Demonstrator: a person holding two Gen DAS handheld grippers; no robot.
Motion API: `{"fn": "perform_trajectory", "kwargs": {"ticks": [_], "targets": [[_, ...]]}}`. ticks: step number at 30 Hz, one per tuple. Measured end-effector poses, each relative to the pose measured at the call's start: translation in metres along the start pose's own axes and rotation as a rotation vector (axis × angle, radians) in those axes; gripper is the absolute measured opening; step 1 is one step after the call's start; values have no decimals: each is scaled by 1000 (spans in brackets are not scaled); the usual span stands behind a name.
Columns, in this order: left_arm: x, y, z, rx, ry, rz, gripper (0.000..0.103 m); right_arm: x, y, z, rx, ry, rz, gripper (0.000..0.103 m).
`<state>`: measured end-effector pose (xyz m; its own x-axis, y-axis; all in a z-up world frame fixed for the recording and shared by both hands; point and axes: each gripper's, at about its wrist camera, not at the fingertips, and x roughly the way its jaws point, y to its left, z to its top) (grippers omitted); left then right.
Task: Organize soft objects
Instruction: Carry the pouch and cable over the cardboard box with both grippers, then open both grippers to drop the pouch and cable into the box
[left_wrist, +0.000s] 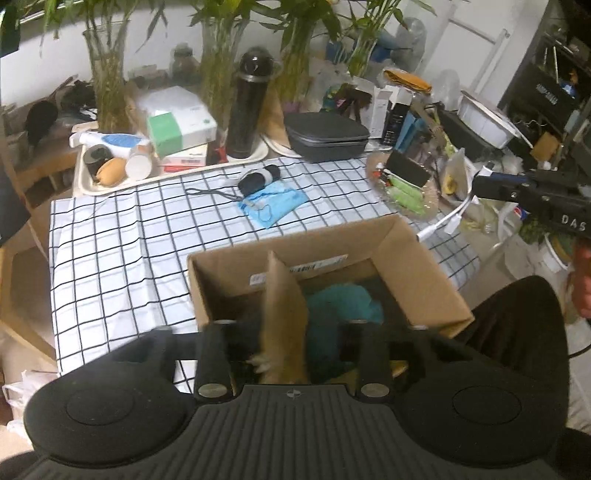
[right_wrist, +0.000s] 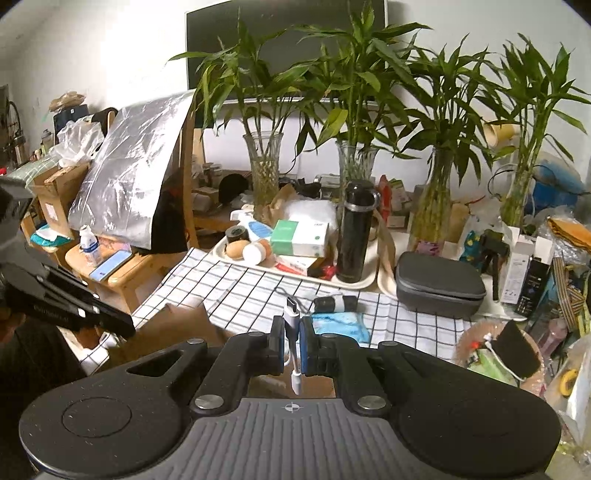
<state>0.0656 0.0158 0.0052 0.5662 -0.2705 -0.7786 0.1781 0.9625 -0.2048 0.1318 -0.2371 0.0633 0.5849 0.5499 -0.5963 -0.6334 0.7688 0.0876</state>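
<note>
Left wrist view: checked cloth (left_wrist: 122, 236) at left, left gripper (left_wrist: 291, 332) at lower centre, jaws part open over cardboard box (left_wrist: 417, 273), gripping nothing; brown item (left_wrist: 284, 325) blurred between the fingers, teal cloth (left_wrist: 343, 306) inside box. Mask packet (left_wrist: 273, 203) upper centre on cloth. Right wrist view: right gripper (right_wrist: 291, 341) at centre clamps white adapter cable (right_wrist: 291, 314).

white cloth (left_wrist: 129, 236) with black grid lines on the surface. brown cardboard box (left_wrist: 417, 273) at 6 o'clock, teal fabric (left_wrist: 343, 306) inside. light blue packet (left_wrist: 273, 203), black-and-white roll (left_wrist: 258, 177) at 12. black flask (left_wrist: 245, 110), dark grey case (left_wrist: 327, 134), green-and-white box (left_wrist: 181, 127). right tongs (right_wrist: 291, 341) black with blue pads, white cable adapter (right_wrist: 291, 321).
</note>
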Motion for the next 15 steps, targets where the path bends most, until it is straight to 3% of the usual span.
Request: {"fn": "perform_trajectory", "kwargs": {"ticks": [15], "targets": [[-27,3,-36,5,-124,81,46,2,19,-23,5,61,32,10]]}}
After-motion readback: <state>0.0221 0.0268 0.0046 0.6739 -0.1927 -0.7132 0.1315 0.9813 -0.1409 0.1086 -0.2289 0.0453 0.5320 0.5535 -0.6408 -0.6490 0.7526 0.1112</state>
